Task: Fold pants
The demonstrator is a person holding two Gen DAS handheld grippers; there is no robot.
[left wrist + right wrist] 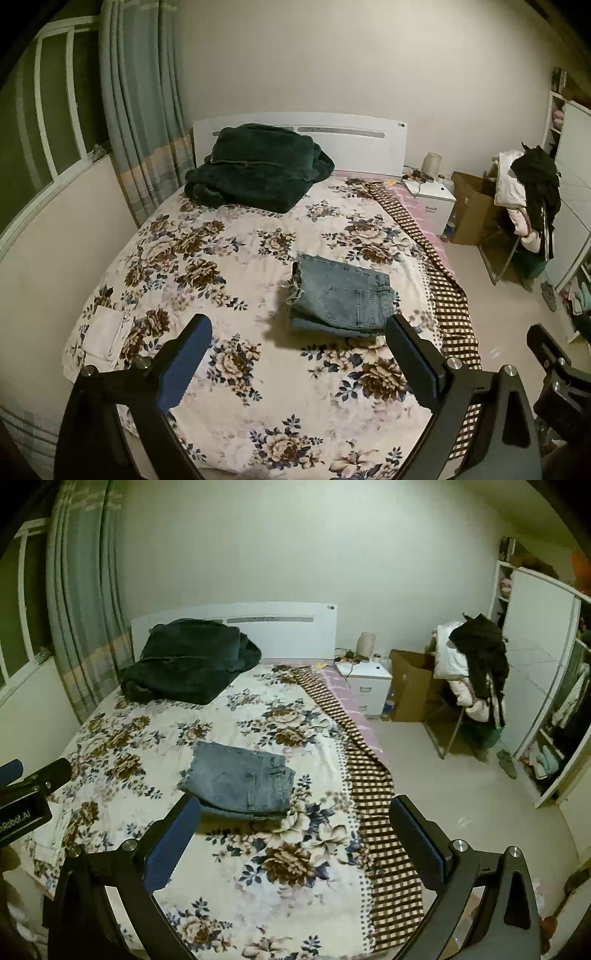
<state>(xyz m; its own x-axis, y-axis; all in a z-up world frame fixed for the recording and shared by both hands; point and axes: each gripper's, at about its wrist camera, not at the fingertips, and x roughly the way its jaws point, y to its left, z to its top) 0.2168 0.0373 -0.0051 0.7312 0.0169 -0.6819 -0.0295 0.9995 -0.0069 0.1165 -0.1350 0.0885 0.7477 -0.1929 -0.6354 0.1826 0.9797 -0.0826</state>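
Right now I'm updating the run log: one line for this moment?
jeans: folded, on bed | left hand-held gripper: open, empty | right hand-held gripper: open, empty

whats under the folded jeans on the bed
The jeans lie folded in layers directly on the floral bedspread, which shows all around them. Nothing else pokes out from beneath. The patch of bedspread right under them is covered, so it cannot be checked.

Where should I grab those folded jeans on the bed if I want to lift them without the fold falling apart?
Probably take the folded jeans at the stacked near edge, coming in low from the foot of the bed. All layers lie flush there. The far-left corner ends in loose frayed hems. Both the left gripper and right gripper are open and holding nothing.
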